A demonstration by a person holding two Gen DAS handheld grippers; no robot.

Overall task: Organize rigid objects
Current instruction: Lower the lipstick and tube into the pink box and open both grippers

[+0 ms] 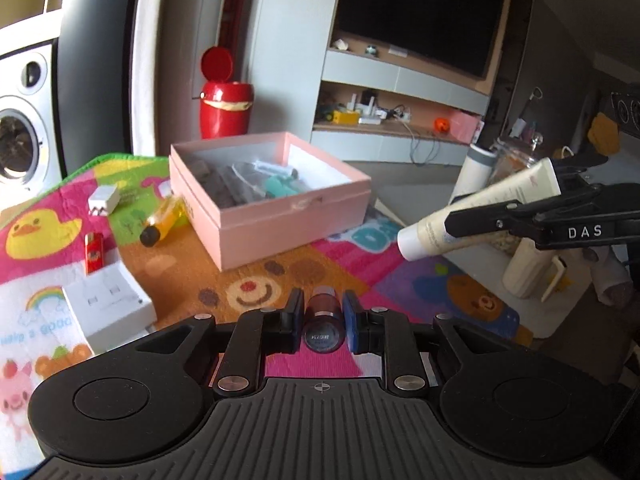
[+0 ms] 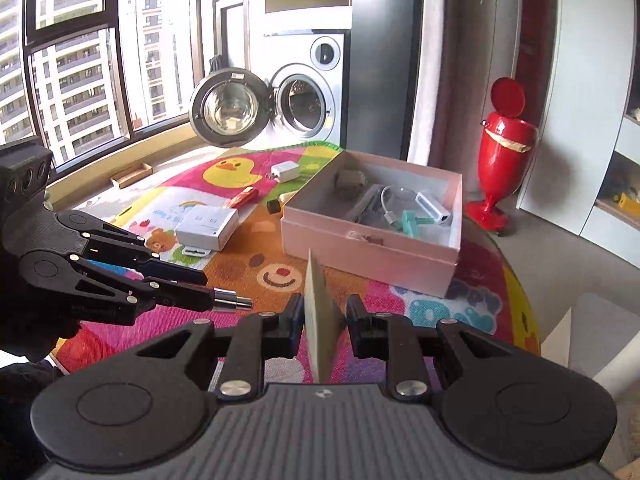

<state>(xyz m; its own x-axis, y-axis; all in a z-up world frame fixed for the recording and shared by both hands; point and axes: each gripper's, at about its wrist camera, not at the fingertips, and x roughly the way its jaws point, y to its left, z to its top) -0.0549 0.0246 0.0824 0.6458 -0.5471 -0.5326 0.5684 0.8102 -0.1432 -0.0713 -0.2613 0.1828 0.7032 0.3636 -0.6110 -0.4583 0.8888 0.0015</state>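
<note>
Jaws of both grippers were clamped on cargo, left gripper (image 1: 323, 316) on a lipstick (image 1: 324, 320), right gripper (image 2: 323, 316) on a cream tube (image 1: 476, 210), both aloft, seemingly bound for the open pink box (image 1: 280, 220) at twelve o'clock on the worktop.

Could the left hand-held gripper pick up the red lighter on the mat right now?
Probably not yet. The left hand-held gripper is already shut on a lipstick tube, so it has no free grip. The red lighter itself lies exposed on the mat, with nothing covering it.
</note>
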